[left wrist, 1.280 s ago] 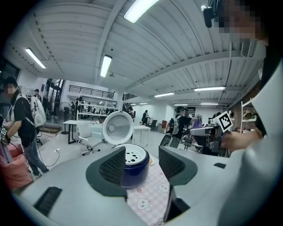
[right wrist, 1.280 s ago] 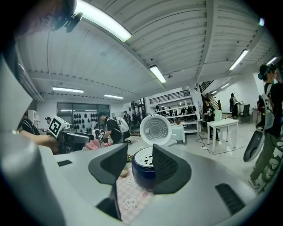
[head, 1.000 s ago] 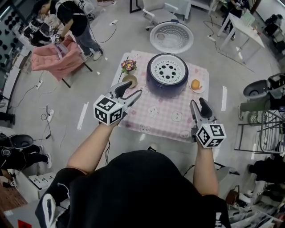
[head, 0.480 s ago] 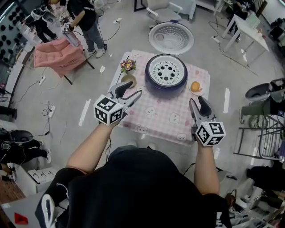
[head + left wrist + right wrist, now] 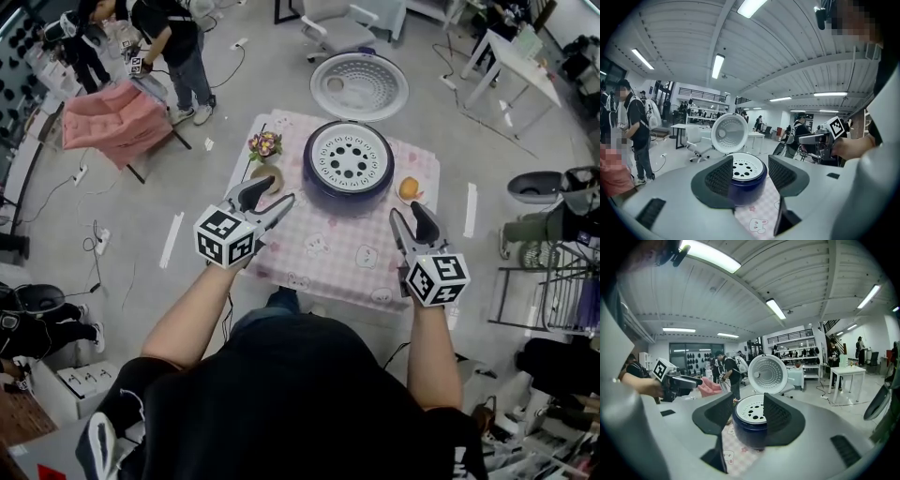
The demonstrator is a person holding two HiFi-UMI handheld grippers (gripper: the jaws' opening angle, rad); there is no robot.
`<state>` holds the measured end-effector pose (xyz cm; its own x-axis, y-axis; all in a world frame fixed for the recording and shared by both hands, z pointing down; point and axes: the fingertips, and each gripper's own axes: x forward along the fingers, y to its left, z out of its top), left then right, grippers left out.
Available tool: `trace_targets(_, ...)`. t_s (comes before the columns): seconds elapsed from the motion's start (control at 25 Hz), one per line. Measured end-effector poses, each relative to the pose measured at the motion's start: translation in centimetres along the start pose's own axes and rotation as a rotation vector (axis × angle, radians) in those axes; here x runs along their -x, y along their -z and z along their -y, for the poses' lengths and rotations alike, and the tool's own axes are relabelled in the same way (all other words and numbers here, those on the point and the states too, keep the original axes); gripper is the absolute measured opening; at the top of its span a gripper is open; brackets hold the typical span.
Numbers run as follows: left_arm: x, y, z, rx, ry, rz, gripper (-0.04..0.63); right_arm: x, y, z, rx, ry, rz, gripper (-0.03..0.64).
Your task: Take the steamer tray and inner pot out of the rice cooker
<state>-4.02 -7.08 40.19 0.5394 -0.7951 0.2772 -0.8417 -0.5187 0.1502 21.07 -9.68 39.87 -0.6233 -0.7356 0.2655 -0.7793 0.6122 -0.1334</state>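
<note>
Steamer tray point(image 5: 348, 156) tops the rice cooker point(image 5: 349, 192); short of it, your left gripper point(image 5: 267, 196) and right gripper point(image 5: 407, 214), just widened, hold empty fingers point(image 5: 253, 190) apart to straddle it.

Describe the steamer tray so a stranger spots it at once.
On the pink-checked table stands a dark blue rice cooker, its lid open behind. The steamer tray is the white disc in its mouth, pierced with dark round holes, unlike the flowers and orange beside it.

right gripper point(image 5: 405, 211): jaws have just been opening wider, nothing between them; creeps in over the near right corner of the table point(image 5: 328, 255)
left gripper point(image 5: 278, 190): creeps forward too
</note>
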Motion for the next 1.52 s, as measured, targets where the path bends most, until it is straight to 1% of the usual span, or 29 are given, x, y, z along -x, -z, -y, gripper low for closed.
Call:
trace_targets(0.16,-1.2,0.2,-1.7,0.008,0.031,0.001,0.253,-2.5,0.5,-0.1,0.026,0.005,-0.063,0.244)
trace_targets(0.36,-2.6,0.8,-4.9,0.026,0.062,-0.015,0.253,-6.0,1.2,-0.1,0.06,0.036,-0.145,0.245)
trace_targets(0.48,-3.7,1.0,-6.8,0.031,0.08,-0.02,0.253,-8.1,1.5,-0.1,0.069,0.034,-0.182,0.245)
trace_targets(0.72,-5.1,1.7,-9.6,0.048,0.127,-0.035,0.255,-12.3,2.6,-1.0,0.148,0.024,-0.284,0.247)
trace_targets(0.84,-5.4,1.9,-10.8,0.053,0.148,-0.045,0.255,-14.1,3.5,-2.0,0.189,-0.013,-0.345,0.25)
trace_targets(0.92,-5.7,2.1,-11.5,0.056,0.162,-0.051,0.255,-15.2,4.4,-2.9,0.213,-0.053,-0.39,0.253)
trace_targets(1.08,-6.1,2.7,-12.9,0.067,0.183,-0.065,0.255,-17.2,6.0,-4.3,0.228,-0.133,-0.479,0.258)
trace_targets(1.24,-6.5,3.4,-13.6,0.079,0.205,-0.078,0.255,-18.5,7.9,-4.9,0.244,-0.182,-0.572,0.258)
trace_targets(1.52,-6.9,4.5,-15.5,0.092,0.21,-0.083,0.255,-20.6,12.0,-5.9,0.294,-0.254,-0.732,0.256)
